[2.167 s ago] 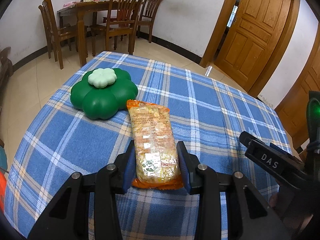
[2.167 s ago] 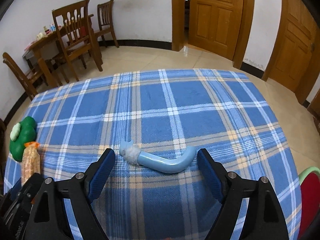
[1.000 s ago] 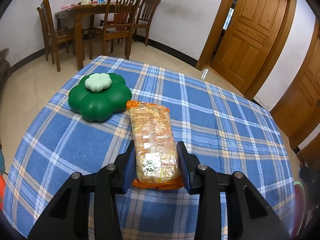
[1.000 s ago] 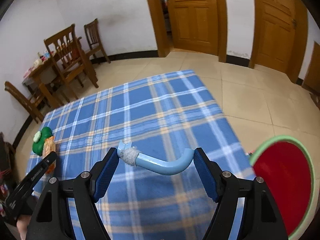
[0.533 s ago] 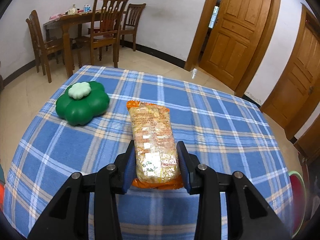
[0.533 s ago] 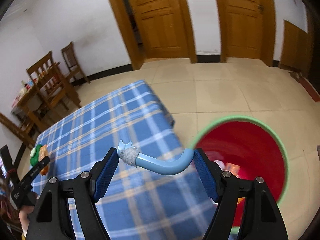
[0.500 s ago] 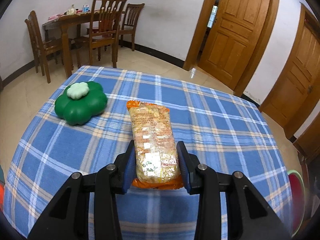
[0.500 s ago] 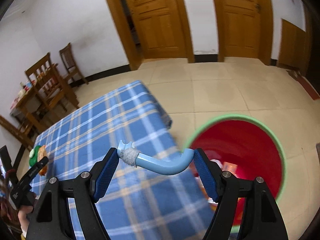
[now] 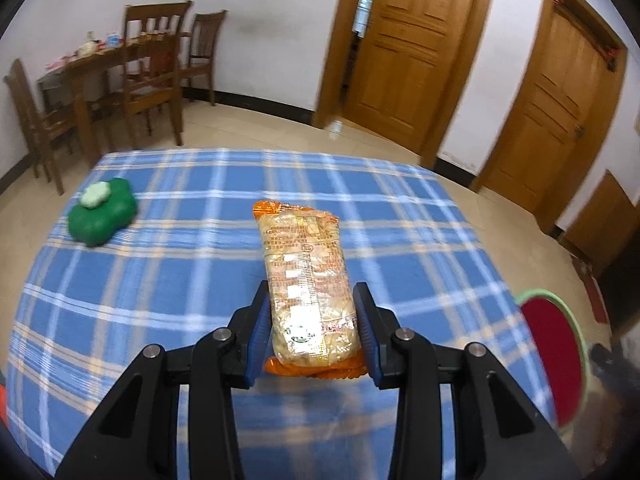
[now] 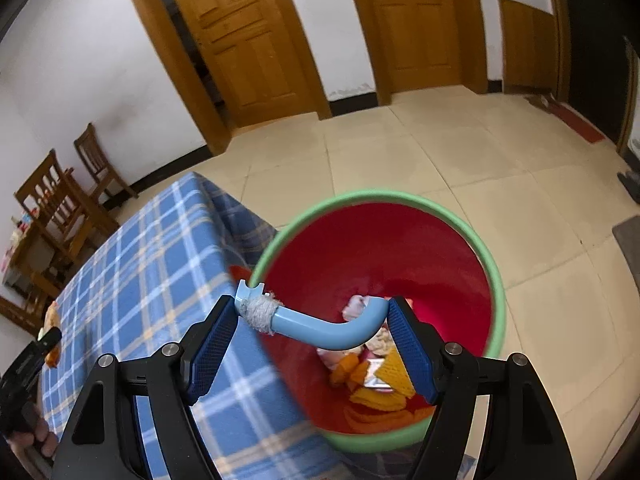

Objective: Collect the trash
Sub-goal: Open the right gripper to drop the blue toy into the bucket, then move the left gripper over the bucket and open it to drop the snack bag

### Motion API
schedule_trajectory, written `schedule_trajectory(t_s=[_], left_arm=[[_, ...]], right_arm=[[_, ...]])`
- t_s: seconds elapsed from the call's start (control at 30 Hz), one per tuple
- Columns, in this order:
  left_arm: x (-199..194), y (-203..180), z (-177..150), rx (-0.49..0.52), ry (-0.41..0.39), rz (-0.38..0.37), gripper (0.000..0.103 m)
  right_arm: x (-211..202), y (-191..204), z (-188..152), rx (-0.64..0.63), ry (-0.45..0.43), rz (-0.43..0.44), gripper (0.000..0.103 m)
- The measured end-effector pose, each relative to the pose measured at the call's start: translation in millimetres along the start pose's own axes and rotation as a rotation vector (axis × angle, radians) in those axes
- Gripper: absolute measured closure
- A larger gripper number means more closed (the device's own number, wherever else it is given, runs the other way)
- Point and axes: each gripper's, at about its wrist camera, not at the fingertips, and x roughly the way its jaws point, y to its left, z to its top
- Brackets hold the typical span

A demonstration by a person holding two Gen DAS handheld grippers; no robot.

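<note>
Your right gripper (image 10: 312, 332) is clamped end to end on the curved light-blue plastic handle piece (image 10: 320, 330), held above the red bucket with green rim (image 10: 496, 280); wrappers already lie inside. This is the drop step: centre it over the opening, then part the jaws. Your left gripper (image 9: 314, 320) grips the orange-edged noodle packet (image 9: 306, 276) over the blue plaid tablecloth (image 9: 160, 280); carry it to the bucket next.

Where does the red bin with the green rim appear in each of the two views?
Left wrist view: the red bin is at the right edge, beyond the table, partly cut off.
Right wrist view: it fills the centre, below the blue curved piece.
Shared landmark: the blue checked tablecloth.
</note>
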Motion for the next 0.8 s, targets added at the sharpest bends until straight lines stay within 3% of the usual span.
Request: schedule_trajectory(t_s=[0.47,0.8], left_arm=[[-7.9,-101.5,-23.1,0.167,0.087,-0.161,0.063],[-5.1,-149.4,-35.9,0.254,0.133,-0.248,0.063]], right_arm=[[8.1,-56.2,-9.2,0.101,0.039,0.018,0.025],[0.4,-66.6,-6.4,0.102,0.013,0.026,0.025]])
